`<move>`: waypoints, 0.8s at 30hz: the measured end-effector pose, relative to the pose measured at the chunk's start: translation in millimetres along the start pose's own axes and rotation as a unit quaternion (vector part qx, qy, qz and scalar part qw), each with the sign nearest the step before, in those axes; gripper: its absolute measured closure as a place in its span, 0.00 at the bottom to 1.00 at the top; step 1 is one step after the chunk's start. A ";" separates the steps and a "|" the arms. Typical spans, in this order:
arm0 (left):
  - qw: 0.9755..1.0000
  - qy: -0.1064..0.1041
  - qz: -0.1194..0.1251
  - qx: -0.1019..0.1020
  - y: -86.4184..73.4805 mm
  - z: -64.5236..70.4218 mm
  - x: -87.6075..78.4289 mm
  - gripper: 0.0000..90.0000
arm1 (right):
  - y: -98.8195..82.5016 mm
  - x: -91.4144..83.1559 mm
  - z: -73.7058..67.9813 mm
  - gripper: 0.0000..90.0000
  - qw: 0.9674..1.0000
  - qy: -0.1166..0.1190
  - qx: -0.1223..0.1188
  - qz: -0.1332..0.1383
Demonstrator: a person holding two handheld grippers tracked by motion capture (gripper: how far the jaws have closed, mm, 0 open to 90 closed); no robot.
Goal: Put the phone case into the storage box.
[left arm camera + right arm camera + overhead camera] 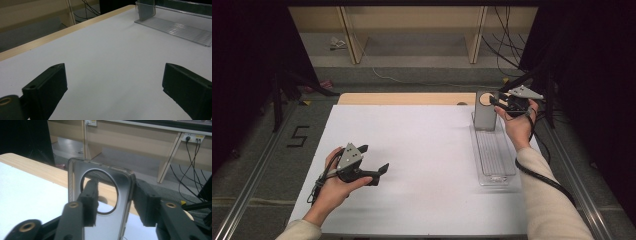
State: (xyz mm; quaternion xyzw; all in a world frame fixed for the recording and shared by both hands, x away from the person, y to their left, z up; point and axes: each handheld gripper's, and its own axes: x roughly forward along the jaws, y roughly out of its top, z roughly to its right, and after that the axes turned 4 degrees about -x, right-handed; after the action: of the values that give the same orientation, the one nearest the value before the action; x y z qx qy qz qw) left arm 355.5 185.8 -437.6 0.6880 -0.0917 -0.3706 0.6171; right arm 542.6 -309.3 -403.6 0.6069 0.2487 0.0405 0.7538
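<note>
Phone case [107, 202] upright at far end of clear tray [495, 160], between right gripper [501, 103] jaws, half-open, not clamping (propped to stand alone?). Left gripper [373, 159] wide open, empty, idle over table [422, 150].

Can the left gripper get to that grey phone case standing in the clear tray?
Probably yes. The left gripper is open with nothing between it and the phone case but bare white table. The right gripper sits at the case, though, so they might bump.
</note>
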 end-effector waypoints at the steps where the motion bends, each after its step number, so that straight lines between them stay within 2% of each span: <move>1: 1.000 0.000 0.000 0.000 -0.1 0.1 0.0 0.06 | -0.2 0.3 -0.1 0.61 1.000 0.000 0.000 0.000; 10: 1.000 0.000 0.000 0.000 -0.1 0.0 0.1 0.06 | -2.9 4.3 -0.9 0.47 1.000 0.000 0.003 -0.002; 24: 1.000 0.000 0.000 0.000 -0.1 0.1 0.0 0.06 | -4.3 4.7 0.1 0.38 1.000 -0.004 0.011 0.001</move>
State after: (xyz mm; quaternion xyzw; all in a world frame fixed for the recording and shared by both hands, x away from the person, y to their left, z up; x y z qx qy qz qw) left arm 355.4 185.8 -437.6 0.6881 -0.0916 -0.3710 0.6168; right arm 545.7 -308.9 -409.1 0.6160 0.2452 0.0361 0.7477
